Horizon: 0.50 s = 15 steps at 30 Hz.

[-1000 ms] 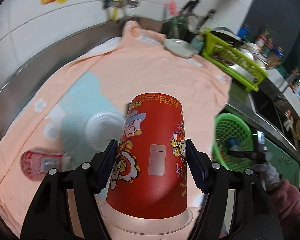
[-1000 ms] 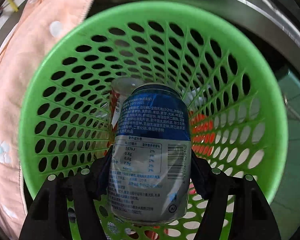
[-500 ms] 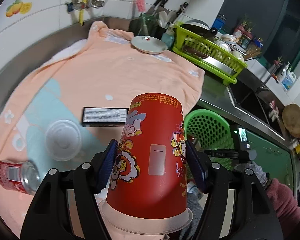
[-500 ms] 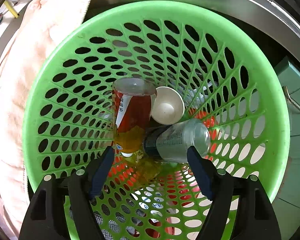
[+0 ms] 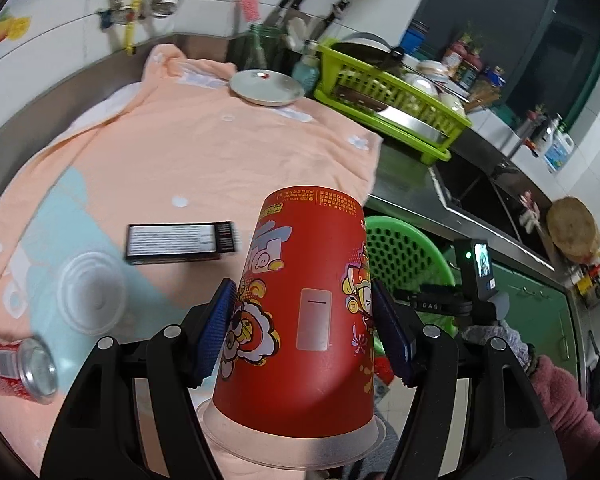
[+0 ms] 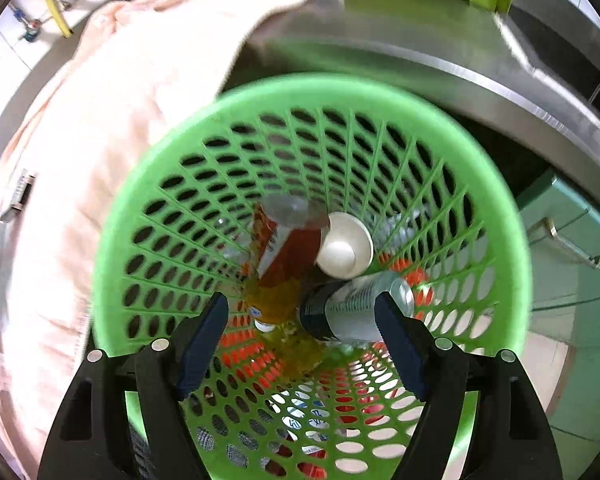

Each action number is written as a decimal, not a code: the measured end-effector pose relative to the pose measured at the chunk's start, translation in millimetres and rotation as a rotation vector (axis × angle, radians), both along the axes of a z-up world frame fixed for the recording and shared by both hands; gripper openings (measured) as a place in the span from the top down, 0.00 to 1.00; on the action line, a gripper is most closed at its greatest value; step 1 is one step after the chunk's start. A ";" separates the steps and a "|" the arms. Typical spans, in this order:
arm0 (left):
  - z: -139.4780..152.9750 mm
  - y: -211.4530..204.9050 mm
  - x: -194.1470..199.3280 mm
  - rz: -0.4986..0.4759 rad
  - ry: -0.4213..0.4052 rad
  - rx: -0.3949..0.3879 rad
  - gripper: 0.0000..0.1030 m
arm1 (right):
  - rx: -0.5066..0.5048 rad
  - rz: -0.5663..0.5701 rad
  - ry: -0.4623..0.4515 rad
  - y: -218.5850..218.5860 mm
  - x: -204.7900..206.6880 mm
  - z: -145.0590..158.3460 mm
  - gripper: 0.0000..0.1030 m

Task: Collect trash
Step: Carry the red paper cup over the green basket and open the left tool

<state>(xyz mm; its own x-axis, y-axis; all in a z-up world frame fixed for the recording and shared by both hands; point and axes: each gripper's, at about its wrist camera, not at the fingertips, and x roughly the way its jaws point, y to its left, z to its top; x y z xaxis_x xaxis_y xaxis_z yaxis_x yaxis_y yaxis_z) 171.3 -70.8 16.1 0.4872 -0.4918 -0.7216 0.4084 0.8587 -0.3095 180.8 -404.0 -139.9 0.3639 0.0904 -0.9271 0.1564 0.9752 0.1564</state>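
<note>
My left gripper (image 5: 306, 328) is shut on a red paper cup (image 5: 308, 312), held upside down with its clear lid at the bottom, above the peach cloth (image 5: 204, 160). A red can (image 5: 16, 368), a clear lid (image 5: 92, 292) and a black box (image 5: 180, 240) lie on that cloth. The green basket (image 5: 408, 248) stands beyond the counter edge, with the other gripper over it. In the right wrist view my right gripper (image 6: 302, 332) hangs open and empty above the green basket (image 6: 504, 240). A blue can (image 6: 356, 308), a brown bottle (image 6: 288, 256) and a white cup (image 6: 344, 246) lie inside it.
A white plate (image 5: 266, 86) and a green dish rack (image 5: 392, 96) stand at the back of the counter. A steel sink (image 5: 476, 196) is to the right. A person's sleeve (image 5: 568, 400) is at lower right. The steel counter edge (image 6: 480, 92) runs behind the basket.
The right gripper let go of the blue can, which now lies in the basket, and then rose. The left gripper carried the red cup rightward, toward the basket.
</note>
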 end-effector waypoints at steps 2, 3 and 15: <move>-2.4 -17.9 0.2 -0.037 0.004 0.007 0.36 | -0.008 0.005 -0.029 -3.7 -4.5 15.5 0.29; -3.7 -23.7 0.1 -0.047 0.007 0.009 0.36 | -0.009 0.007 -0.046 -5.9 -8.6 24.3 0.28; -59.2 -157.8 15.6 -0.208 0.078 0.056 0.36 | -0.099 0.000 -0.211 -46.4 -68.0 85.5 0.20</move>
